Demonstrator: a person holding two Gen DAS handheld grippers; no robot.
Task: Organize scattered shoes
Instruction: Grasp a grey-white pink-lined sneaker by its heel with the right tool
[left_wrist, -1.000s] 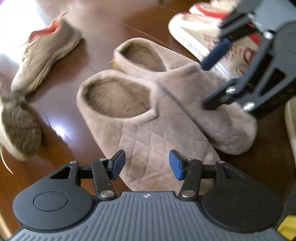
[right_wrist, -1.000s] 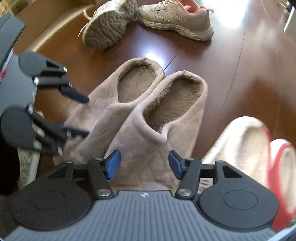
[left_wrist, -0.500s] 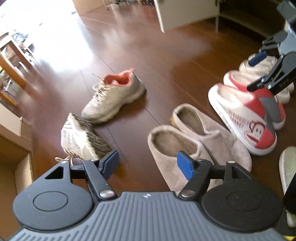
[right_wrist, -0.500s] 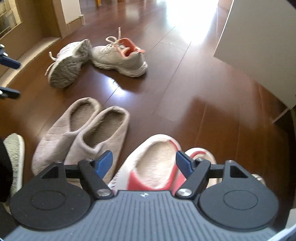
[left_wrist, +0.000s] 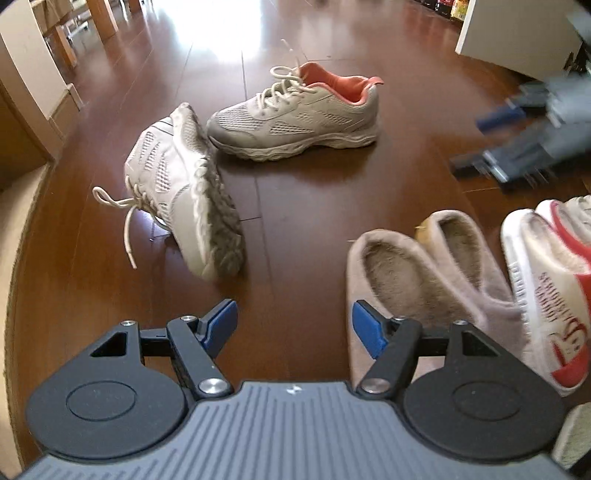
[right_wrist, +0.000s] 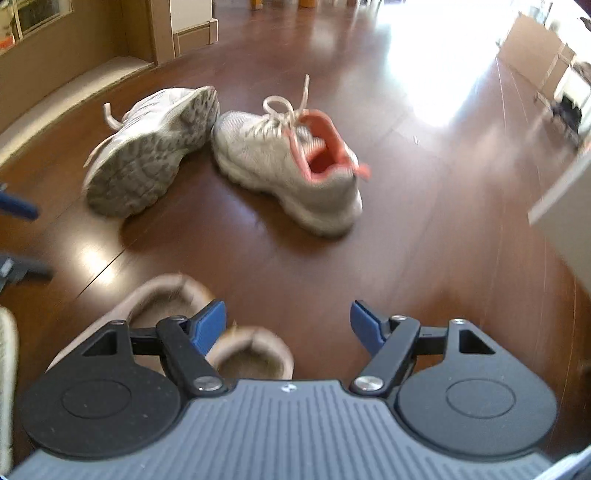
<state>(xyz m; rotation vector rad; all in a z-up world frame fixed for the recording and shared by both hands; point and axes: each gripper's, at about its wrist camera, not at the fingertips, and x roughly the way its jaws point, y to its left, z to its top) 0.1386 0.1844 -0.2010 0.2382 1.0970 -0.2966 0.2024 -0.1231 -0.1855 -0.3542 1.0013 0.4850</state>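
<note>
1. Here the left gripper (left_wrist: 291, 326) is spread wide and holds nothing.
2. Likewise, the right gripper (right_wrist: 288, 326) gapes empty over the wooden floor (right_wrist: 424, 229).
3. One beige sneaker (left_wrist: 295, 118) stands upright; its mate (left_wrist: 184, 192) lies tipped beside it.
4. The tan slippers (left_wrist: 424, 266) sit paired by red-trimmed slippers (left_wrist: 543, 277).

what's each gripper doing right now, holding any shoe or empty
left gripper: open, nothing between its fingers.
right gripper: open, nothing between its fingers.
</note>
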